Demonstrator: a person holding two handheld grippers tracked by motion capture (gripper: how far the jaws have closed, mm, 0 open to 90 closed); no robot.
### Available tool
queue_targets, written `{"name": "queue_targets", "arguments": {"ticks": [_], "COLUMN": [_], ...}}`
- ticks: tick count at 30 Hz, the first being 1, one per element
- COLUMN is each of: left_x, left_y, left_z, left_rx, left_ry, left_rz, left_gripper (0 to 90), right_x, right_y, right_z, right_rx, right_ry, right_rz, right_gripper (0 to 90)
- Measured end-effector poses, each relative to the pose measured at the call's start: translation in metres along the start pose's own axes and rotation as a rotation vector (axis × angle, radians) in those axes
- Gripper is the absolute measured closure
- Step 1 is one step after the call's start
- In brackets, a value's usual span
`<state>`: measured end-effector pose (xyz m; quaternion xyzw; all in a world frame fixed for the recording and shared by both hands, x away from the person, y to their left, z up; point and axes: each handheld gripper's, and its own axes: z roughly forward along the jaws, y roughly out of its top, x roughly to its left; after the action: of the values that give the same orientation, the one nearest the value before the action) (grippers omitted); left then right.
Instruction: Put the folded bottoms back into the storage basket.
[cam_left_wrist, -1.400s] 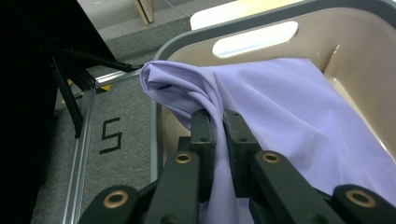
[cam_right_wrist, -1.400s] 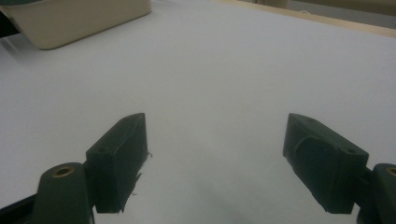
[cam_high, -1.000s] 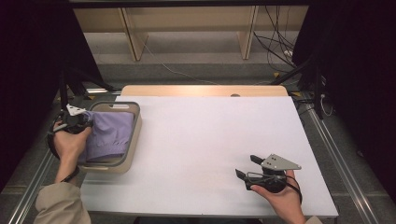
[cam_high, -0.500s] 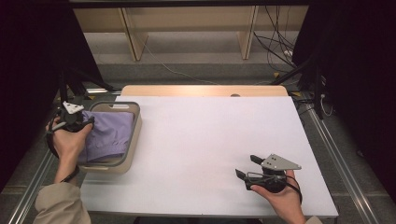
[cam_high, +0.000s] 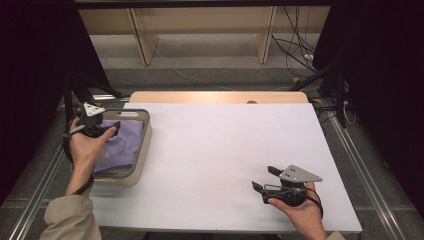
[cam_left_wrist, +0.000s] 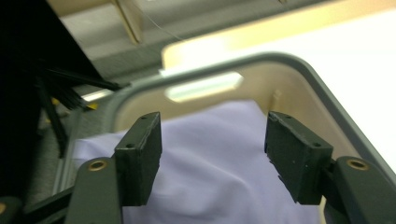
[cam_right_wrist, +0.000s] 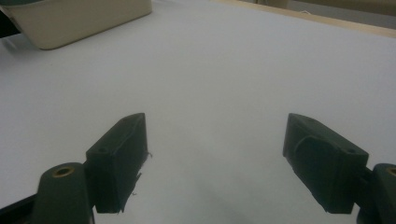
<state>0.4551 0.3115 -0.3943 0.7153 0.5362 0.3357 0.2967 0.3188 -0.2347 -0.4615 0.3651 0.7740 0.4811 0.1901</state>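
A lavender cloth (cam_high: 122, 144) lies crumpled in a beige bin with a grey rim (cam_high: 145, 131) at the table's left edge. My left gripper (cam_high: 113, 128) hovers over the cloth's far left part. Its jaws have just been opening. In the left gripper view the left gripper (cam_left_wrist: 212, 154) stands open, with the cloth (cam_left_wrist: 210, 186) below the gap and neither pad pressing on it. My right gripper (cam_high: 262, 178) rests low over the white table near the front right. It is open, and the right gripper view (cam_right_wrist: 215, 158) has only bare tabletop between its jaws.
The white tabletop (cam_high: 225, 145) stretches between the bin and the right hand. The bin's beige wall (cam_right_wrist: 79, 21) is far off in the right gripper view. Wooden shelf legs (cam_high: 142, 40) and cables (cam_high: 300, 50) lie beyond the table's far edge.
The left gripper has shifted a little to the right and slightly up over the bin, and its jaws stand wider apart. The right hand has not moved.
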Motion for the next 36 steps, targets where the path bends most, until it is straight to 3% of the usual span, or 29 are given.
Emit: {"name": "queue_targets", "arguments": {"ticks": [9,17,26,31,36], "left_x": [-0.02,-0.023,-0.02,-0.017,-0.015], "left_y": [-0.014,-0.024,-0.036,-0.038,-0.039], "left_z": [0.037,0.058,0.071,0.073,0.073], "left_rx": [0.186,0.286,0.343,0.344,0.344], "left_ry": [-0.038,-0.034,-0.043,-0.079,-0.122], "left_rz": [0.029,0.039,0.025,-0.022,-0.069], "left_gripper": [33.3,30.5,33.5,37.3,47.7], "right_x": [-0.001,-0.001,-0.001,-0.001,-0.001], "right_y": [0.0,0.0,0.0,0.0,0.0], "right_z": [0.0,0.001,0.001,0.001,0.001], "right_rx": [0.0,-0.002,0.004,0.004,0.004], "right_ry": [-0.001,-0.002,-0.003,-0.002,-0.002], "right_rz": [0.0,-0.002,0.001,0.001,0.001], "right_gripper": [22.8,22.8,22.9,22.9,22.8]}}
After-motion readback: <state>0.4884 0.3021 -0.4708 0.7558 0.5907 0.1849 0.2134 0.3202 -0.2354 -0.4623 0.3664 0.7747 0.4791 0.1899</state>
